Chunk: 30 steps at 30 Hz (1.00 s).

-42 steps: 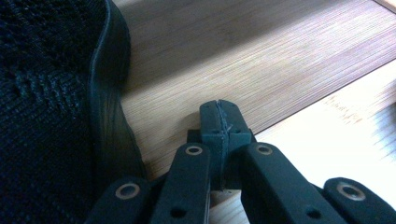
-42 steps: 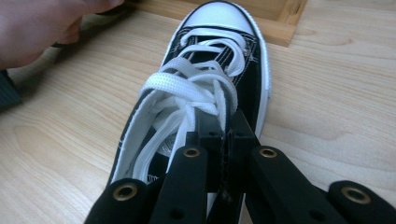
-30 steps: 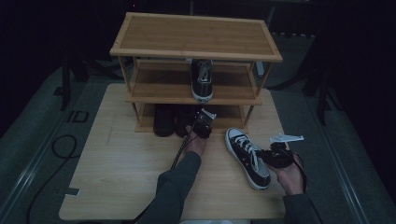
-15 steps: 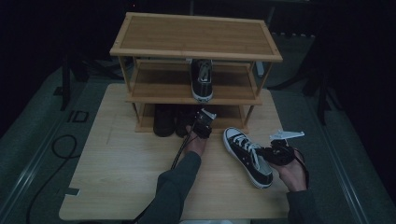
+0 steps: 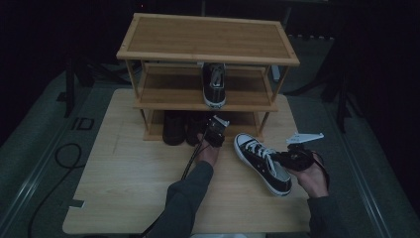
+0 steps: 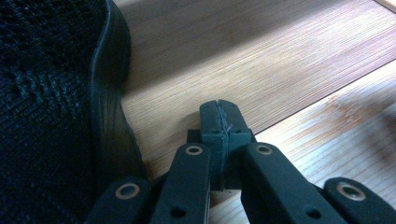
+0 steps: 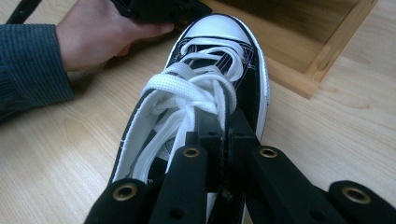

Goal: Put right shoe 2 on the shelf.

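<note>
A black-and-white laced sneaker [image 5: 261,161] lies on the wooden table, toe toward the shoe rack [image 5: 208,38]. My right gripper [image 5: 286,157] is shut on the right side of its upper beside the laces; in the right gripper view the jaws [image 7: 223,128] pinch that edge of the sneaker [image 7: 219,56]. My left gripper [image 5: 216,130] is at the rack's bottom level. In the left gripper view it [image 6: 219,116] is shut on nothing, beside a black knit shoe [image 6: 51,102].
A matching black sneaker [image 5: 214,85] stands on the middle shelf. Two dark shoes [image 5: 174,127] sit on the bottom level. The rack's bottom frame [image 7: 327,60] lies just past the held sneaker's toe. A person's hand [image 7: 102,37] is left of it.
My right gripper has shifted the sneaker slightly toward the rack. The left gripper has stayed at the bottom level.
</note>
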### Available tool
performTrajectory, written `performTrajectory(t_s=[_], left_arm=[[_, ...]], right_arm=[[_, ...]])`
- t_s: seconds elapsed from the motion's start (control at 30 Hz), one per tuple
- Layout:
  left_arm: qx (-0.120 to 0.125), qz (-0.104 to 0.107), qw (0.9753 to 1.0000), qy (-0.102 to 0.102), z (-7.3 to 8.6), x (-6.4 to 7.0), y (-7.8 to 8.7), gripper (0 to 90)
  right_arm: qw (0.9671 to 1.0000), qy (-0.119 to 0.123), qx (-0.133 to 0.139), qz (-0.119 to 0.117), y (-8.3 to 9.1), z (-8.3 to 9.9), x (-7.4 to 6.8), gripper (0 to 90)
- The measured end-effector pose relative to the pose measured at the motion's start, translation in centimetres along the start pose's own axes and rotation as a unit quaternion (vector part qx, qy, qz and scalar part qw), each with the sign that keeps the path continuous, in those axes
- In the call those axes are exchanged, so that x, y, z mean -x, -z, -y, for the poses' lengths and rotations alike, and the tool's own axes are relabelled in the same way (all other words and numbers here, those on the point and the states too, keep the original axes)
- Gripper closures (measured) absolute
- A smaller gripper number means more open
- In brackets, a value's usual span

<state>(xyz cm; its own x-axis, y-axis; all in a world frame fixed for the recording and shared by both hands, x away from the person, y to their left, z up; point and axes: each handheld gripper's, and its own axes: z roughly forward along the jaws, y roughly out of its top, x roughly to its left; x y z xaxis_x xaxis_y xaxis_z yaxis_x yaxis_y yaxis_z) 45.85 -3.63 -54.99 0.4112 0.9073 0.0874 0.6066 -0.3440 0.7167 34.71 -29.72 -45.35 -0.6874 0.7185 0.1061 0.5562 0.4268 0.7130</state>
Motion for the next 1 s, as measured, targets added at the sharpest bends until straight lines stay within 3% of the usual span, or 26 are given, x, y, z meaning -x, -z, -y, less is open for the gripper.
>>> performTrajectory(t_s=[0.63,1.0], left_arm=[[0.000,0.000,1.0000,-0.001,0.0,0.0,0.0,90.0],[0.000,0.000,1.0000,-0.001,0.0,0.0,0.0,90.0]], right_arm=[[0.9994,0.030,0.003,-0.017,1.2,-1.7,0.6,88.0],[0.9990,0.033,0.013,-0.026,2.1,-2.3,0.9,88.0]])
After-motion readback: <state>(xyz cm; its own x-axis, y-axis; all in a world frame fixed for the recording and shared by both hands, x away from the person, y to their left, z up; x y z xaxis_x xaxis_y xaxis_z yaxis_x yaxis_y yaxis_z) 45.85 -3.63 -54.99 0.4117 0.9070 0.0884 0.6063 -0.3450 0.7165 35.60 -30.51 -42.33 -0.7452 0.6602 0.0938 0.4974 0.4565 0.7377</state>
